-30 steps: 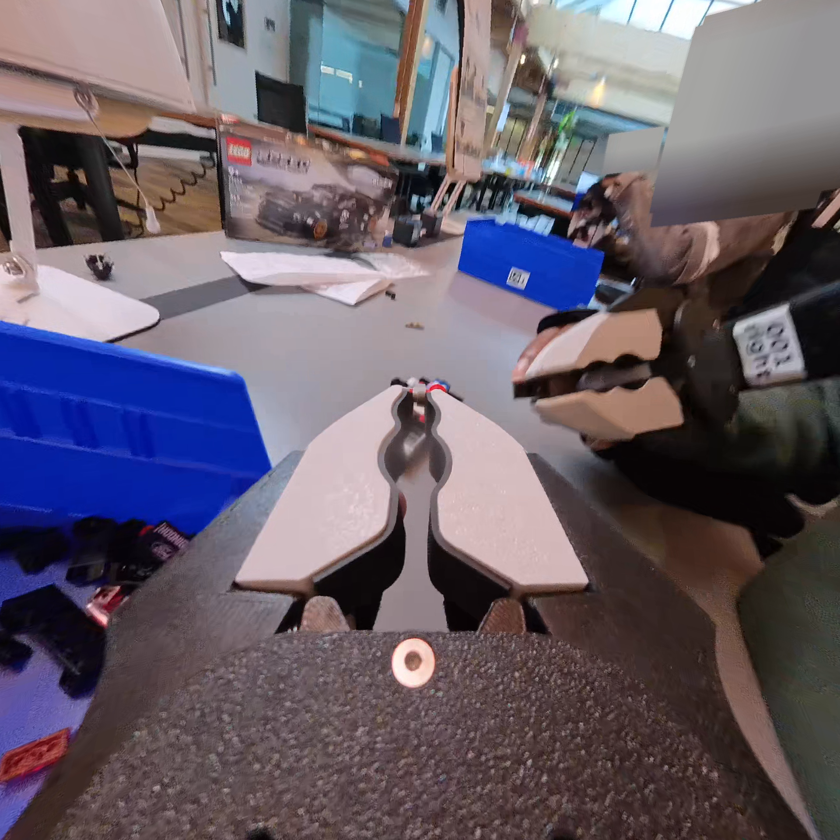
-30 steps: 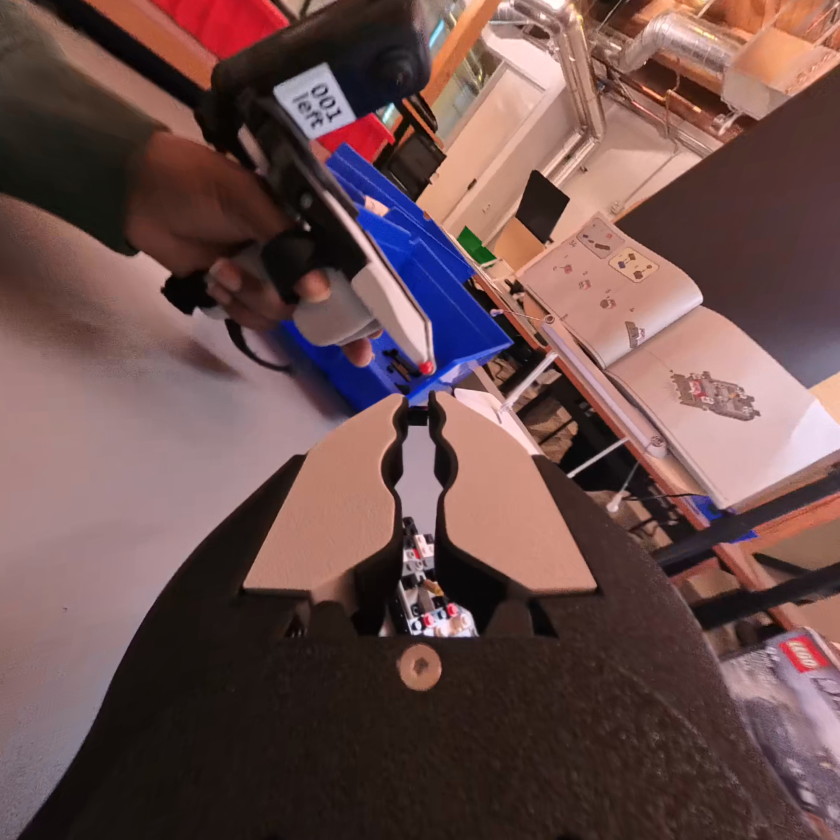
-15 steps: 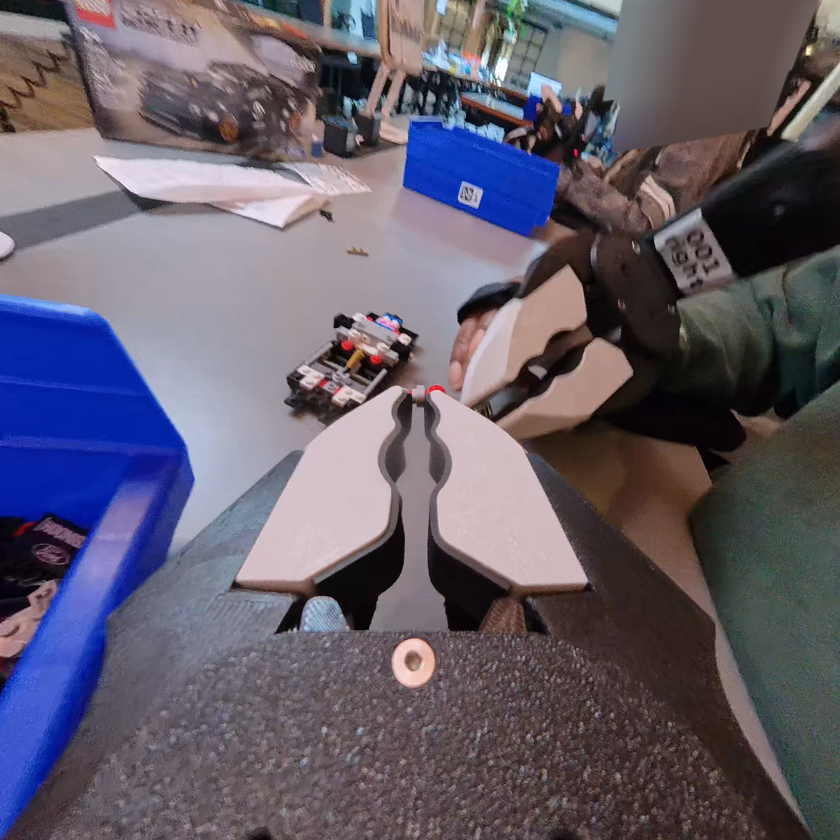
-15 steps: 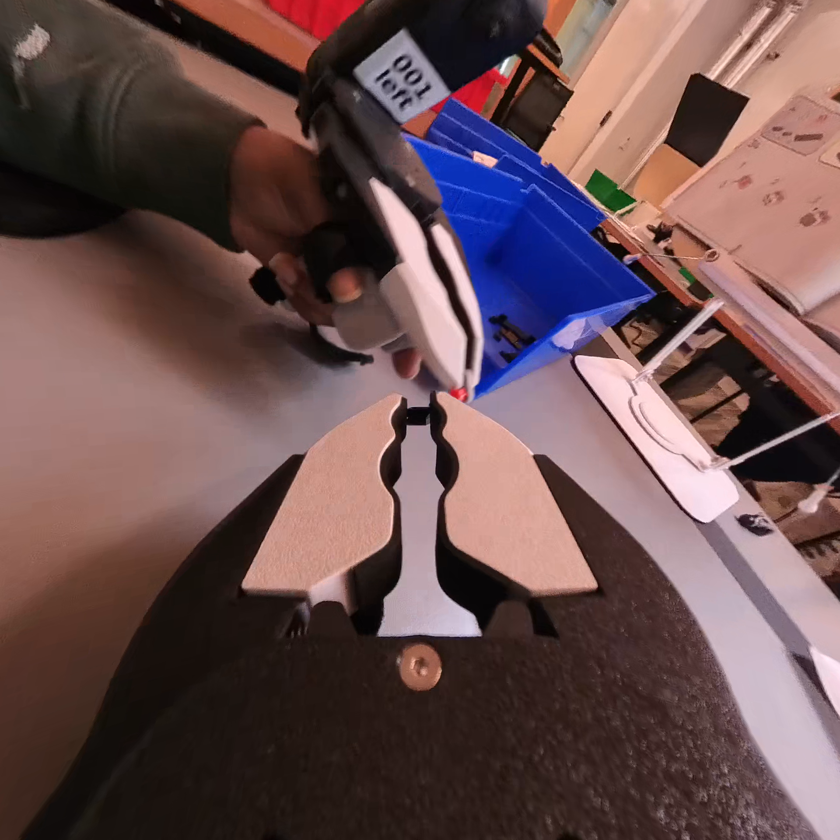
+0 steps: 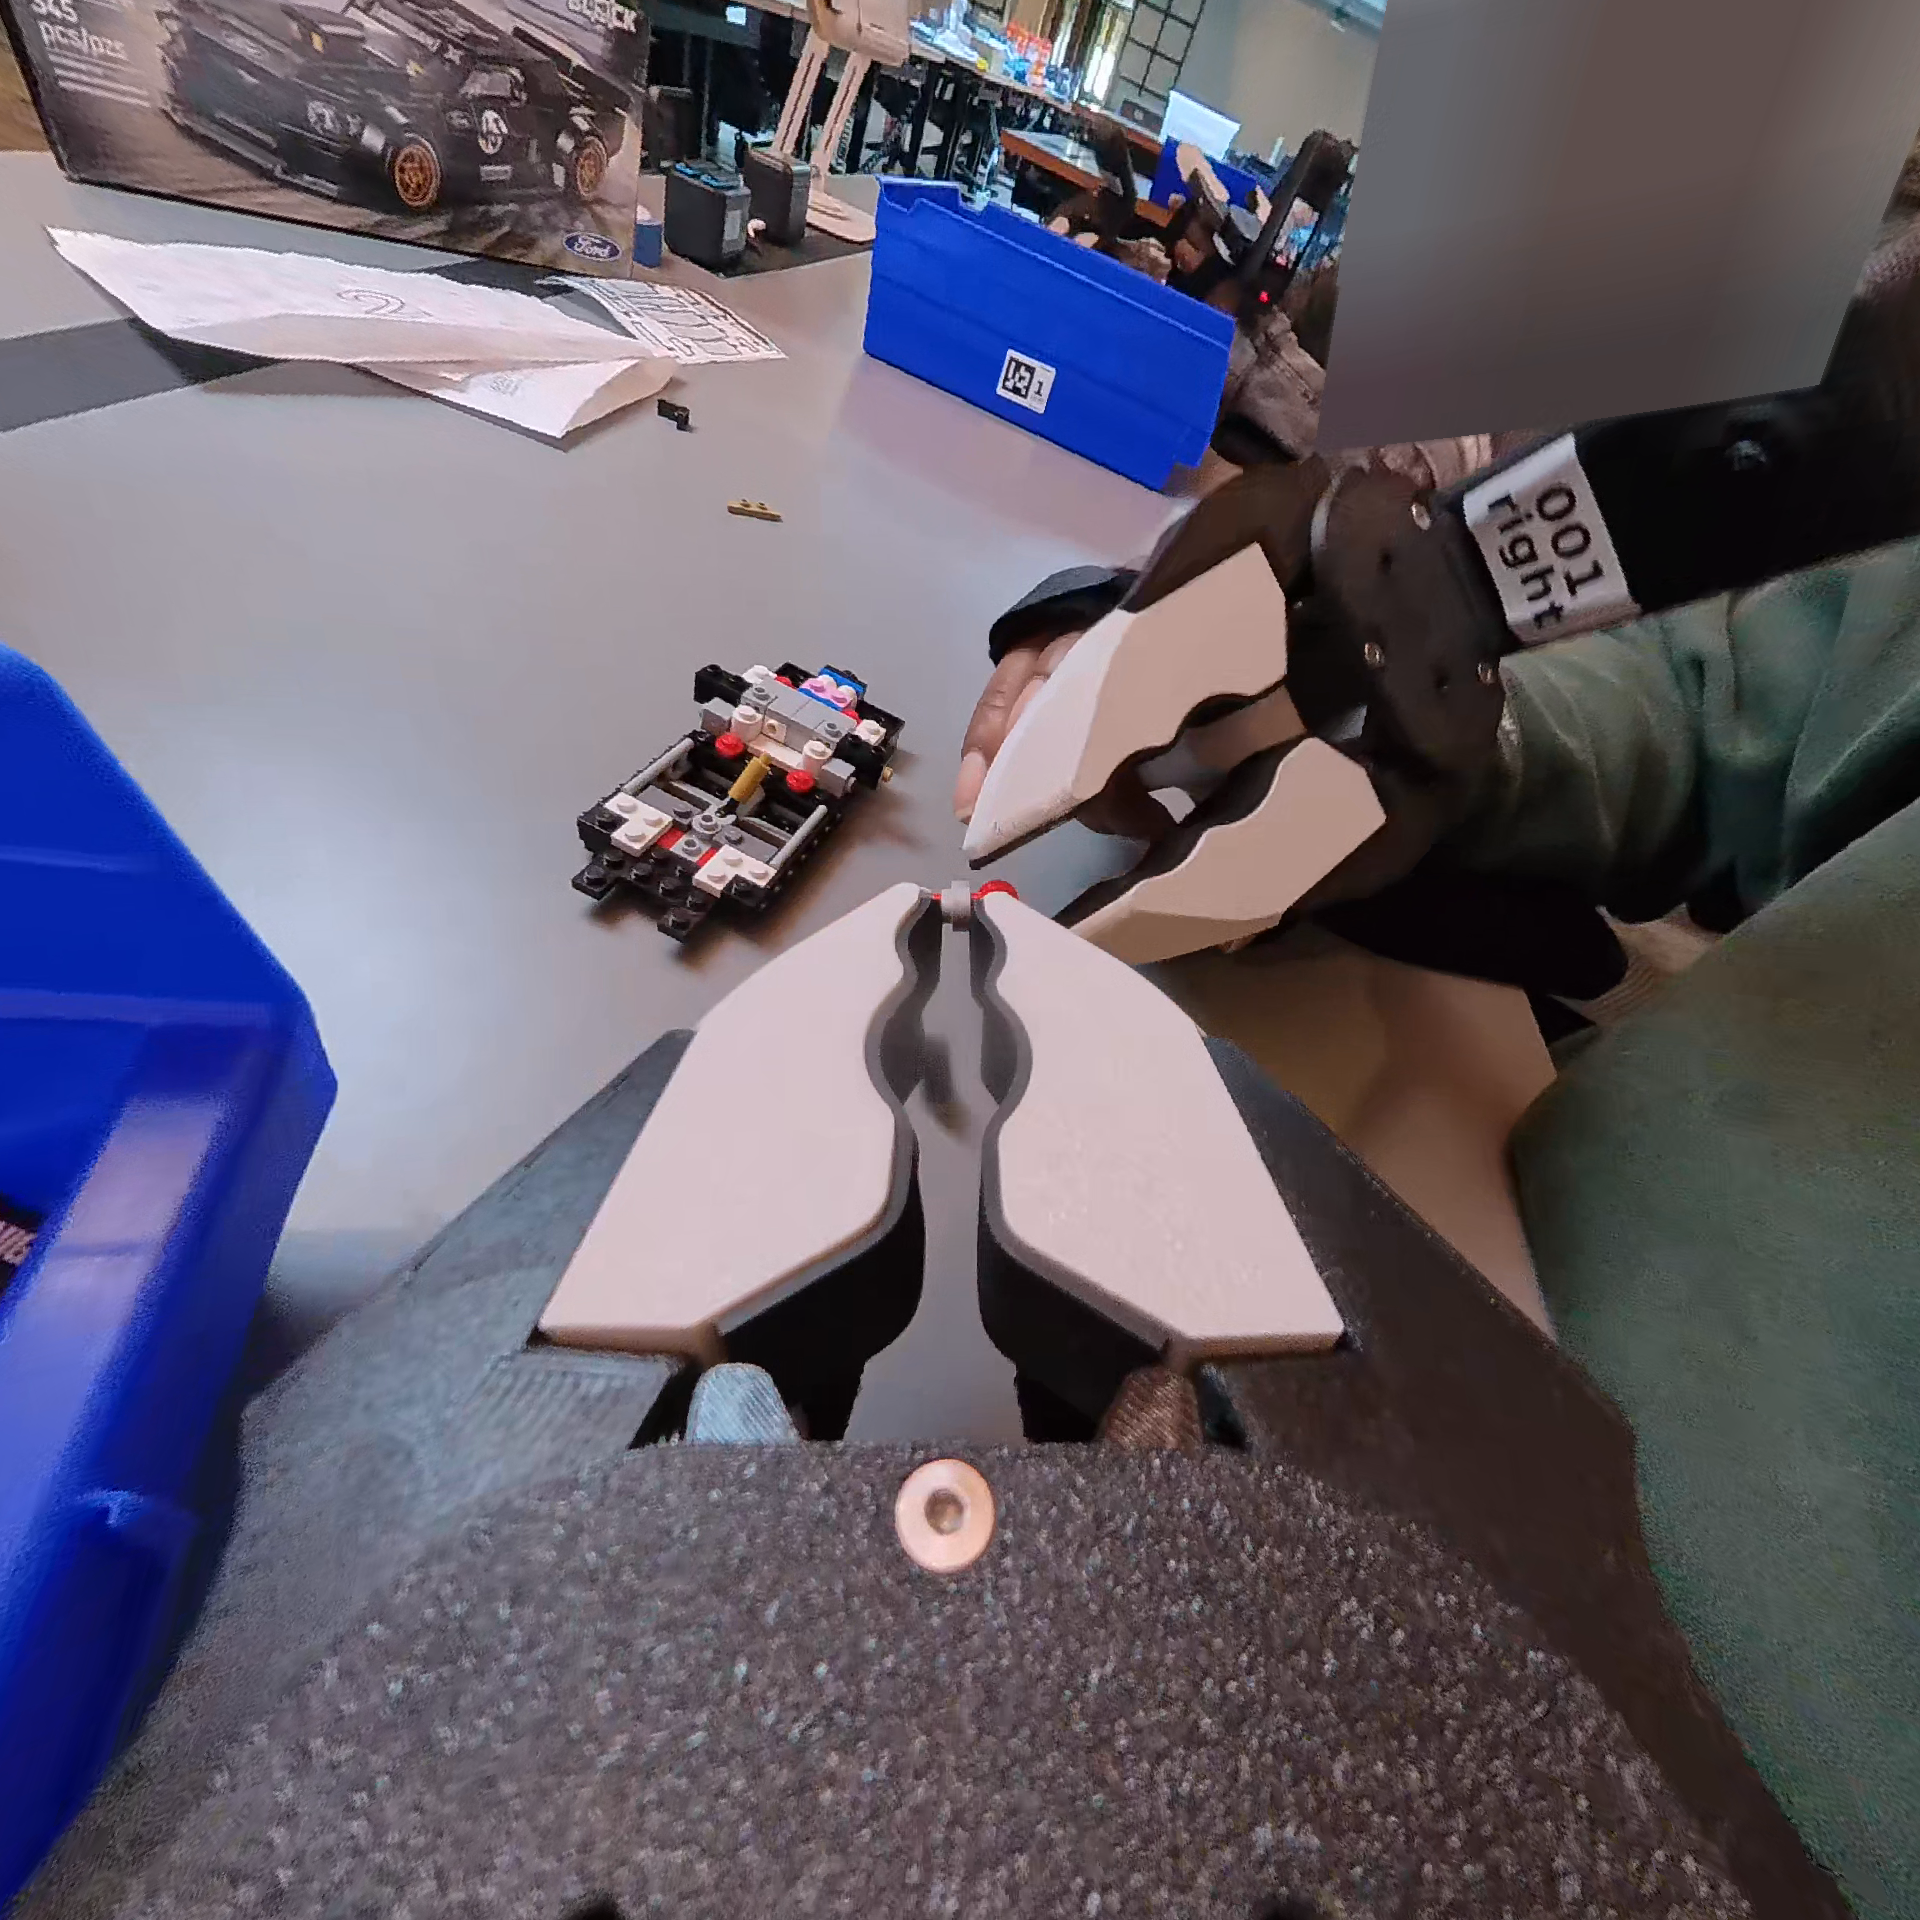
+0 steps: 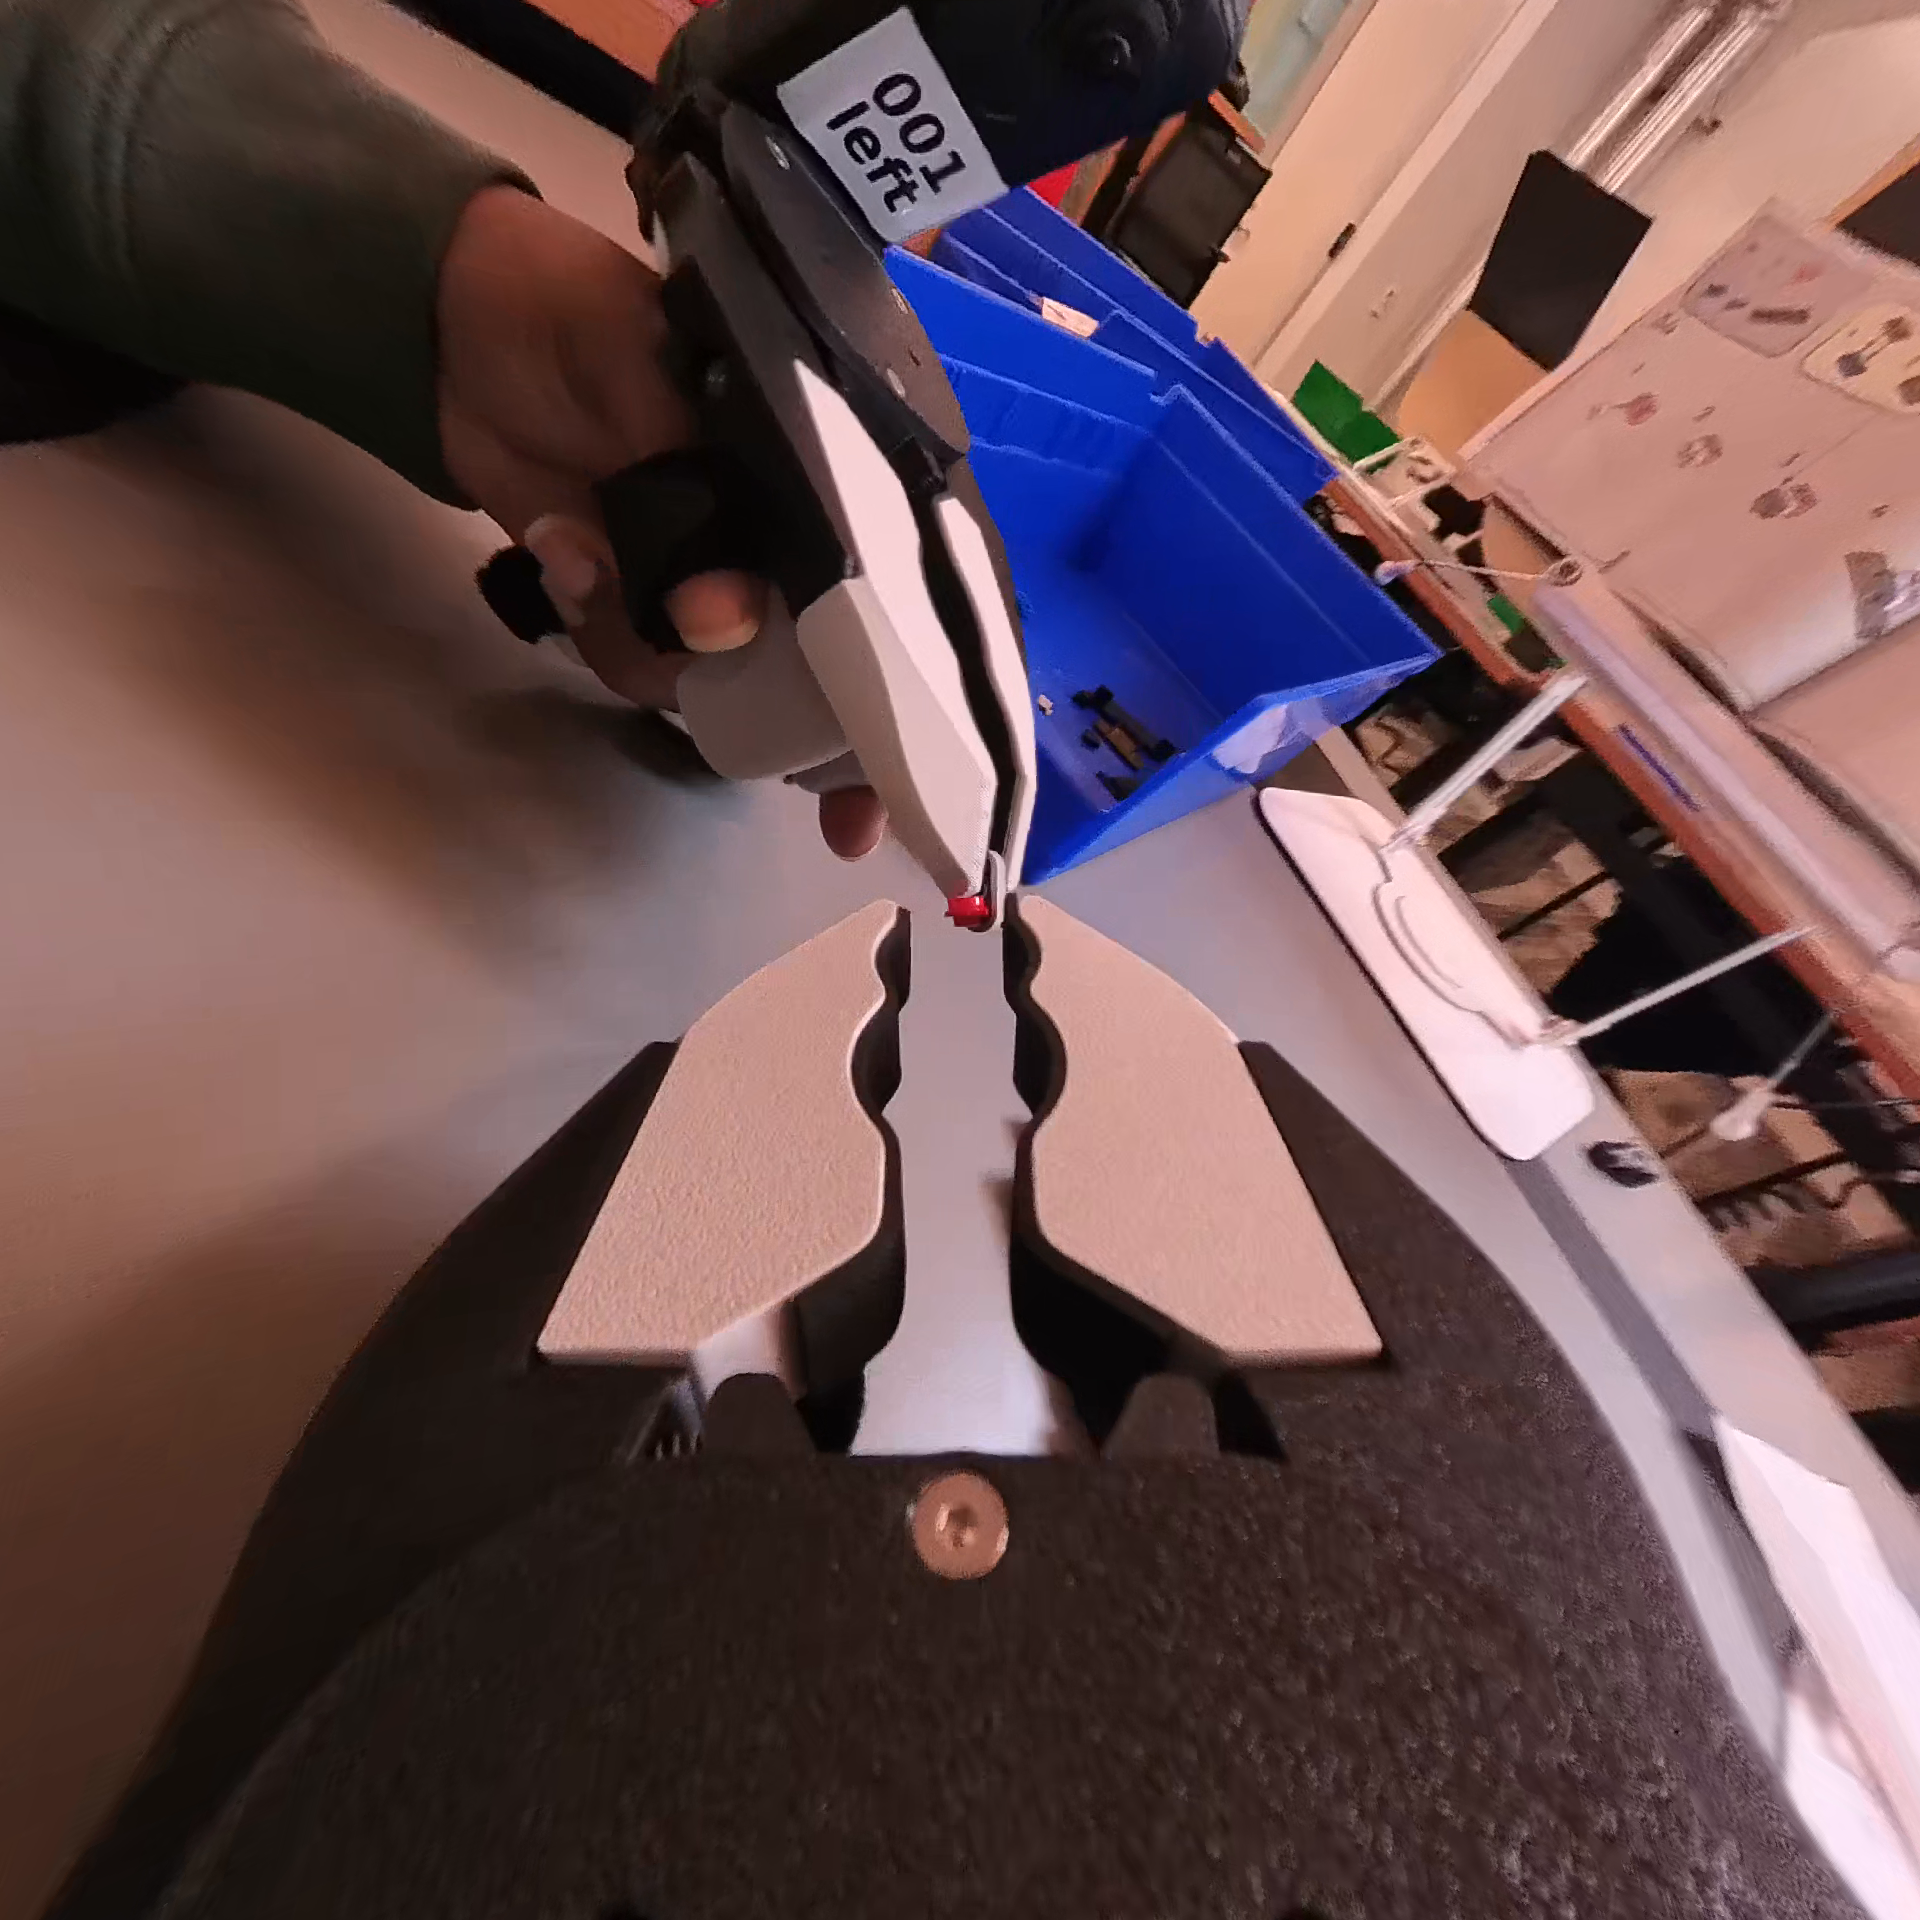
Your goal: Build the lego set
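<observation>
- Left gripper (image 5: 958,902): fingers pinched together on a small grey and red piece (image 5: 966,896), held above the grey table (image 5: 416,623).
- Right gripper (image 6: 956,920): fingers apart and empty, tips just beside that piece (image 6: 968,906), one on each side of it.
- Toy car frame (image 5: 738,795) of small bricks lies on the table just beyond both grippers, touching neither.
- Blue bin (image 5: 125,1039) stands at the left, another blue bin (image 5: 1039,343) farther back near loose paper sheets (image 5: 364,312) and a printed box (image 5: 332,114).

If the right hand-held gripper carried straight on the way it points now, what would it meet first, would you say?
Most likely the small red-and-grey piece pinched at the tips of the left hand-held gripper, which sits just ahead of the right hand-held gripper and its open jaws. Depth is unclear; the blue bin lies beyond.
</observation>
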A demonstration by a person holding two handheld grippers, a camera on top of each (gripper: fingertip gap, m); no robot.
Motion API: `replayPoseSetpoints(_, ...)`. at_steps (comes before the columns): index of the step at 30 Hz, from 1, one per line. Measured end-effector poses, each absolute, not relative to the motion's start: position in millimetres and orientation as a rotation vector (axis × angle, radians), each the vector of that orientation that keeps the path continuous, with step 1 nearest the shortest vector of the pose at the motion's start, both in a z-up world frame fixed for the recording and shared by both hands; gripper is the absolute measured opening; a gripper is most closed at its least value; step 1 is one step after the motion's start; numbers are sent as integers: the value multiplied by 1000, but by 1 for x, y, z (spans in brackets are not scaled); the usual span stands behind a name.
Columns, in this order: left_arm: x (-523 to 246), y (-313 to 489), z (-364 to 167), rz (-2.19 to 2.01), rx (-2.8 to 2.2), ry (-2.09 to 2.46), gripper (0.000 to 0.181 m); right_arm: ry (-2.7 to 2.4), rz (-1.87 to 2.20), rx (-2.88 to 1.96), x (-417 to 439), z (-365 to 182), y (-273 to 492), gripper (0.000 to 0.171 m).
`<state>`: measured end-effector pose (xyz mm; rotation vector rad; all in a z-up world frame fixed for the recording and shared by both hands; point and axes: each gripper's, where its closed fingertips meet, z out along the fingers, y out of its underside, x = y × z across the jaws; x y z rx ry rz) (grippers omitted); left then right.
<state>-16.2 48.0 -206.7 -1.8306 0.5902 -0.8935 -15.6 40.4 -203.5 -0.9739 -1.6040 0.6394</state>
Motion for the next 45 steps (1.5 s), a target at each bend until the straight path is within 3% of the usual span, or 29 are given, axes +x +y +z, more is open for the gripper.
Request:
replayPoseSetpoints(11, -14, 50, -202, -1071, -1896, 398, 5, -1601, 422, -906, -14, -192, 40, 4)
replayPoseSetpoints(14, -57, 74, -213, -771, -1961, 270, 5, -1640, 549, -834, -14, -185, 9, 0)
replayPoseSetpoints(17, -83, 75, -177, -613, -1866, 297, 5, -1604, 534, -806, -17, -181, 4, 0)
replayPoseSetpoints(21, -70, 66, -165, -727, -1844, 301, 5, -1452, 442, -868, -19, -168, 42, 0)
replayPoseSetpoints(22, -66, 64, -168, -761, -1853, 301, 5, -1436, 433, -888, -21, -168, 47, 3)
replayPoseSetpoints(23, -60, 62, -171, -804, -1860, 305, 5, -1439, 430, -896, -23, -169, 48, 18)
replayPoseSetpoints(24, -54, 61, -173, -838, -1868, 312, 5, -1439, 419, -905, -24, -170, 49, 19)
replayPoseSetpoints(31, -19, 50, -184, -931, -1906, 404, 5, -1494, 322, -888, -29, -184, 51, 9)
replayPoseSetpoints(45, -17, 47, -180, -970, -1868, 406, 5, -1517, 333, -880, -27, -187, 48, 8)
